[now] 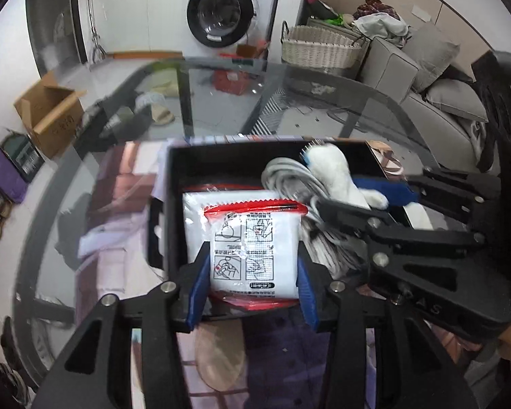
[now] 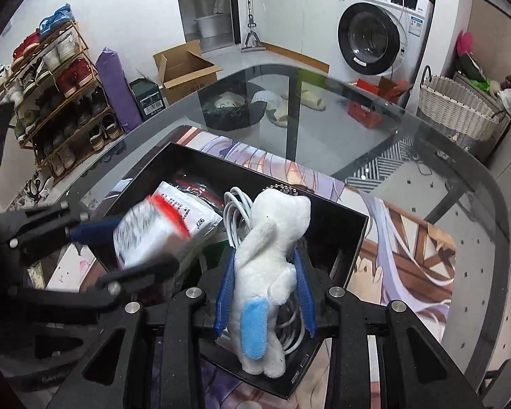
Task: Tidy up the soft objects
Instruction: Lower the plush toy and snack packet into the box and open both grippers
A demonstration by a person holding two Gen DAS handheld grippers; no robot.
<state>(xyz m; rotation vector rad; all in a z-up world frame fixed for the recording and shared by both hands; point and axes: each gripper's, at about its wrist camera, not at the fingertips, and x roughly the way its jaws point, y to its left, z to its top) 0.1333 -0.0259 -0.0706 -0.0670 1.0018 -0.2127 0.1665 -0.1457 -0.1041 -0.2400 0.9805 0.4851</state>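
A white tissue packet (image 1: 252, 238) with red trim hangs over the black box (image 1: 221, 151), and my left gripper (image 1: 252, 259) is shut on its sides with the blue pads. A second white packet (image 1: 194, 211) and a coiled grey cable (image 1: 289, 173) lie inside the box. My right gripper (image 2: 264, 259) is shut on a white plush toy (image 2: 276, 231) with a blue patch, held upright above the box's right half (image 2: 357, 235). In the right wrist view the left gripper (image 2: 150, 243) and its packet (image 2: 136, 235) appear blurred at the left.
The box stands on a printed mat (image 2: 408, 238) on a round glass table (image 2: 460, 177). Beyond the table are a washing machine (image 2: 374, 34), a wicker basket (image 2: 456, 109), a cardboard box (image 2: 184, 68), a shoe rack (image 2: 61, 95) and a grey sofa (image 1: 426, 78).
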